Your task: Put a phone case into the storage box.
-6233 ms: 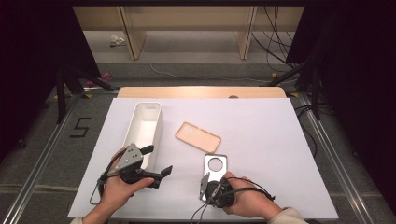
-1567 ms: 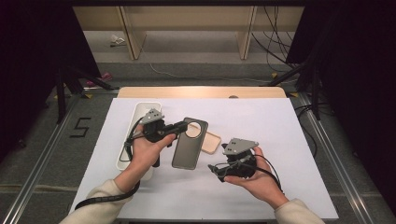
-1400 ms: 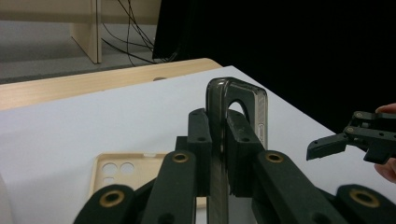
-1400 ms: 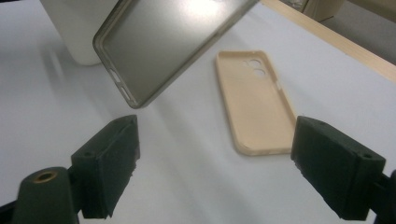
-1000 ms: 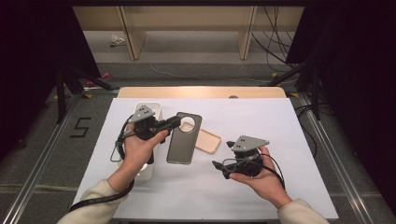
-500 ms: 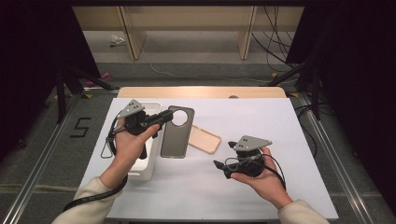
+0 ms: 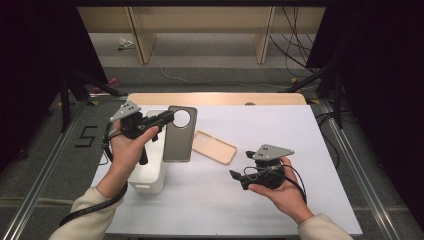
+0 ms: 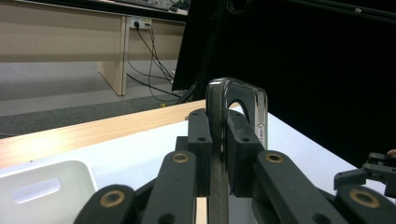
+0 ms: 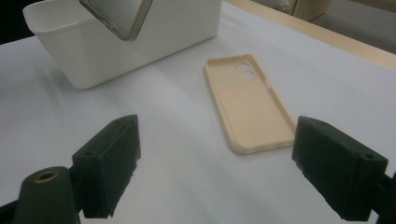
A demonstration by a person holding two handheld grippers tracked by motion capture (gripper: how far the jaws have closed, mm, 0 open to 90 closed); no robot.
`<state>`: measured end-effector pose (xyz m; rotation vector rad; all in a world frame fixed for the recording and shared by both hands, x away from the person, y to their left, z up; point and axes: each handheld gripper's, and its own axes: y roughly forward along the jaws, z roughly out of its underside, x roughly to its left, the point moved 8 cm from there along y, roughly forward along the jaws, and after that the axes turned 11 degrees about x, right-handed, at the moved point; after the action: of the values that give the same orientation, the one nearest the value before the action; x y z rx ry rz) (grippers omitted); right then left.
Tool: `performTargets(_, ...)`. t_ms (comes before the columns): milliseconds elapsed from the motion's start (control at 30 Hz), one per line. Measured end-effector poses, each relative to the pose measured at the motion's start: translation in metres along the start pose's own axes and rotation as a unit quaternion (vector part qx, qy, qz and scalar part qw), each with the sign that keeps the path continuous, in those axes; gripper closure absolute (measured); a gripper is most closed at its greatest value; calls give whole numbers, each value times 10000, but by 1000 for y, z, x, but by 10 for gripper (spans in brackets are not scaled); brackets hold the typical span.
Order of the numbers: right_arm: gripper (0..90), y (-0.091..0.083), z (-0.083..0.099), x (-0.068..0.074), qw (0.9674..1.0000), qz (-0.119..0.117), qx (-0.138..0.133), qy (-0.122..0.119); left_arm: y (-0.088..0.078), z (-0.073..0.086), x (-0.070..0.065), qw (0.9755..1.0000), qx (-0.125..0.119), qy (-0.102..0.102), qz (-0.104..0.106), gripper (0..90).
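My left gripper (image 7: 167, 118) is shut on the top edge of a dark grey phone case (image 7: 180, 134) with a round camera hole. The case hangs in the air beside the long white bin (image 7: 149, 172), by its right wall. In the left gripper view the jaws (image 8: 219, 140) clamp the case (image 8: 236, 100) edge-on. A tan phone case (image 7: 214, 147) lies flat, open side up, on the white table. My right gripper (image 7: 239, 179) is held low at the front right, open and holding nothing. In the right gripper view (image 9: 224, 172) it points at the tan case (image 9: 247, 102) and the bin (image 9: 126, 37).
The white table (image 7: 300, 130) has a wooden strip (image 7: 215, 98) along its far edge. Metal rails run down both sides of the table. Black curtains and cables stand beyond it. The bin's corner (image 8: 42, 186) lies below my left jaws.
My left gripper has carried the dark grey case leftward and farther from the person, up to the bin's right wall. The right hand and the tan case have stayed put.
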<state>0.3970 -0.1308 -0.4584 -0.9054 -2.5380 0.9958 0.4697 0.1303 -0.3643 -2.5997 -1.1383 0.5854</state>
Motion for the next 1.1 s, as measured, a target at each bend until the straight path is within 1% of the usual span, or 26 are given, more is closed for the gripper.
performTargets(300,161,-1,0,-1,10000,-25,-39,71,-7,-5,10,10000,-35,-37,-5,816)
performTargets(433,161,-1,0,-2,9999,-21,-55,105,-11,-7,15,9999,-84,-66,-30,816)
performTargets(533,161,0,0,-2,9999,-27,-51,112,-16,-11,20,9999,-120,-39,-82,816)
performTargets(633,161,0,0,-2,9999,-22,-50,116,-18,-12,23,9998,-142,-64,-77,816)
performTargets(733,161,-1,0,-2,9999,-31,-60,138,-21,-15,27,9998,-172,-80,-70,816)
performTargets(900,161,0,0,-3,9998,-44,-71,192,-27,-18,38,9997,-201,-102,-132,816)
performTargets(1100,160,0,0,-4,9997,-49,-64,210,-29,-21,44,9996,-228,-111,-149,816)
